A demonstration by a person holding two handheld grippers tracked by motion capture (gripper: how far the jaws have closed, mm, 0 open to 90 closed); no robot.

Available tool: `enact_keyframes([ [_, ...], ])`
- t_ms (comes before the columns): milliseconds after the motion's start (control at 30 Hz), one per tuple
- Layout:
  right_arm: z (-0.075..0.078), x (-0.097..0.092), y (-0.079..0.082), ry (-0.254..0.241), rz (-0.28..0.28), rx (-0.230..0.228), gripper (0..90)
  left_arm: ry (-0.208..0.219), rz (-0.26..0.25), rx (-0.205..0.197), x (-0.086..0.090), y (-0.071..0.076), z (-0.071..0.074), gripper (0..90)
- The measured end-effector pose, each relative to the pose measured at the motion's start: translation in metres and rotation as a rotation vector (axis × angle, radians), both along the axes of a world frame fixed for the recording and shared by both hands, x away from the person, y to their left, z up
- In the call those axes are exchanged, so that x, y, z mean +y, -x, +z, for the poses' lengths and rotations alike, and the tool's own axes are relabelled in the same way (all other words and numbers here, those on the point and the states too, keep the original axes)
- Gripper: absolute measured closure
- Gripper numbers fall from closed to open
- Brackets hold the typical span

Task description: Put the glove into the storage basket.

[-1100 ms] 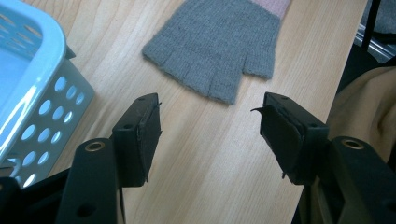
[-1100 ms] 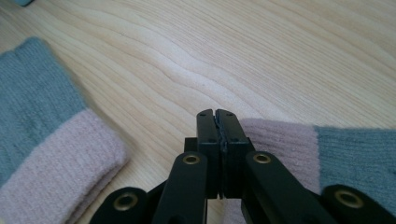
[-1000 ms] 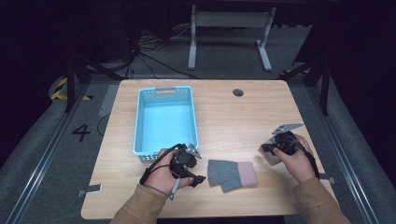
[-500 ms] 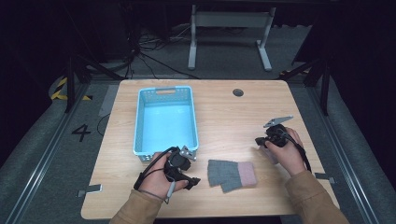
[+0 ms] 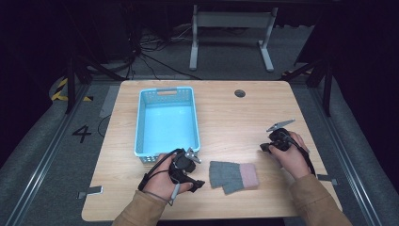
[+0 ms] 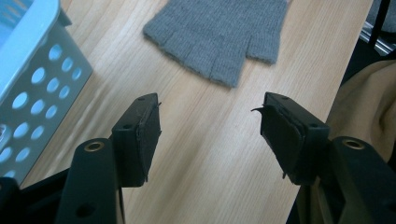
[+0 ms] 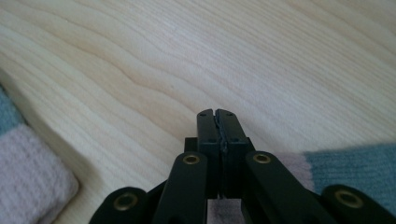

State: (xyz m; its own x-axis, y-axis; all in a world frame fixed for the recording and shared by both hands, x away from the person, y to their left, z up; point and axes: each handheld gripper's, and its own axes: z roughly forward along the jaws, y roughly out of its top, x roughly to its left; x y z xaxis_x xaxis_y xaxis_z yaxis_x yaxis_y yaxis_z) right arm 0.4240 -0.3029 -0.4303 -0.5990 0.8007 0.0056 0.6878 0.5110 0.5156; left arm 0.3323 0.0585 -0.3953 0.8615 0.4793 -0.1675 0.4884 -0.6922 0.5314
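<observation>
Left gripper (image 5: 194,170) is resting low on the near edge of the bench (image 5: 226,117), just in front of the blue basket (image 5: 167,123). Its jaws are standing spread with nothing between them, and in the left gripper view they are pointing at the grey glove (image 6: 219,35) lying flat on the wood a little ahead. It reads as a line-up for a pick, the spread being there to take in the knit.

In the high view the glove (image 5: 233,175) is lying flat, apart from both grippers, between the two hands and just right of the basket's near corner, its pink cuff toward the right hand. The basket is sitting close by with its open top up (likely where the glove is headed, though that is a judgement).

Right gripper (image 5: 264,148) is lying on the bench to the right of the glove, jaws pressed together on nothing. The right gripper view is showing them closed over bare wood, with a pink knit edge (image 7: 32,182) at lower left. It seems to be waiting rather than working.

Left hand (image 5: 162,181) is gripping its tool from behind, forearm coming in from the near edge and angling toward the glove. Right hand (image 5: 292,157) is cupping its tool from the near side, with the tool pointing leftward.
</observation>
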Motion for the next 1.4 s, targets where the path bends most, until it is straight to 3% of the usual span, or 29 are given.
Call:
enact_keyframes([
  [200, 0.004, -0.01, 0.013, -0.007, -0.007, 0.021, 90.0, -0.007, -0.049, 0.005, -0.012, -0.005, 0.0, 38.6],
  [567, 0.008, -0.024, 0.033, 0.005, -0.023, 0.066, 90.0, -0.001, -0.093, -0.004, -0.025, -0.011, 0.003, 38.5],
  [1300, 0.007, -0.048, 0.046, -0.012, -0.069, 0.121, 90.0, 0.005, -0.1, -0.001, -0.029, -0.013, 0.004, 38.4],
  [1400, 0.007, -0.053, 0.047, -0.021, -0.073, 0.145, 90.0, 0.006, -0.099, -0.002, -0.029, -0.013, 0.004, 38.4],
])
